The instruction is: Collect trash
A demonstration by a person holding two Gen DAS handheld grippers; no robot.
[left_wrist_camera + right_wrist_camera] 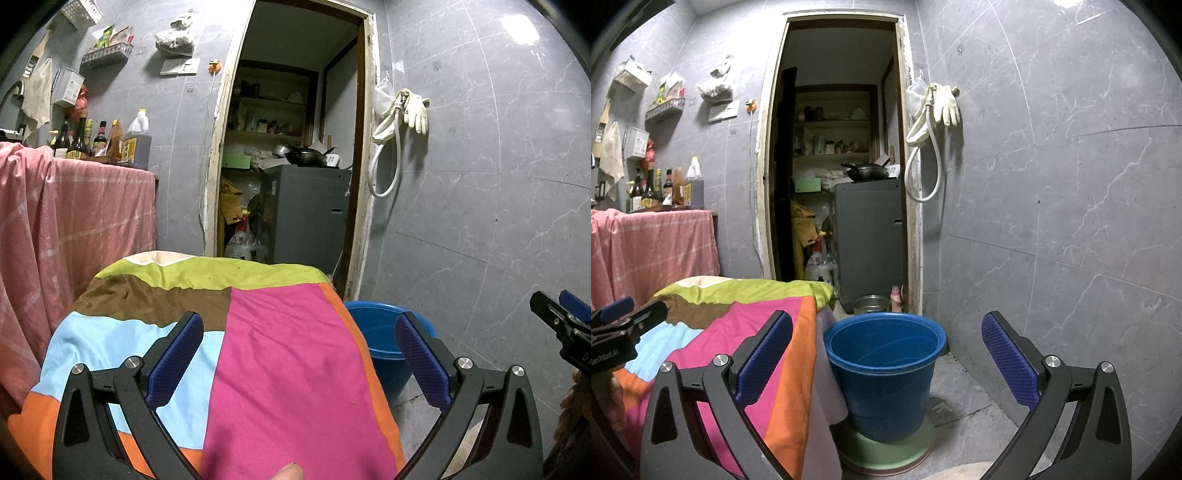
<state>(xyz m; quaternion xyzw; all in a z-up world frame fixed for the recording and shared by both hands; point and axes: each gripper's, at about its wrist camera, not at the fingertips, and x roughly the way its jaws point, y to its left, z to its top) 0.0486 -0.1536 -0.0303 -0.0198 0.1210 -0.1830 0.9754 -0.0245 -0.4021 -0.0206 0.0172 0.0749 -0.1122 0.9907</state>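
**Both grippers held wide and empty above cloth and bucket**

While the grey tiled wall (1052,184) and the dark doorway (842,147) fill the background, the foreground is taken up by a table covered with a colour-block cloth (280,350). To its left a pink cloth (74,221) is draped over a counter, on which bottles (99,138) are lined up.

A blue bucket (886,369) is seen on the floor just beside the table's right edge, resting on a green disc (886,450). No loose trash can be made out on the cloth or in the bucket.

The left gripper (299,354) is held over the cloth, pointed at the doorway, with its blue pads (177,358) spread wide and nothing between them. The bucket is partly hidden behind its right finger.

The right gripper (886,358) is aimed level at the bucket, which is framed between its spread fingers (1008,358); nothing is gripped. It is held just to the right of the left gripper.

A fingertip (288,472) is visible at the bottom edge of the left view.
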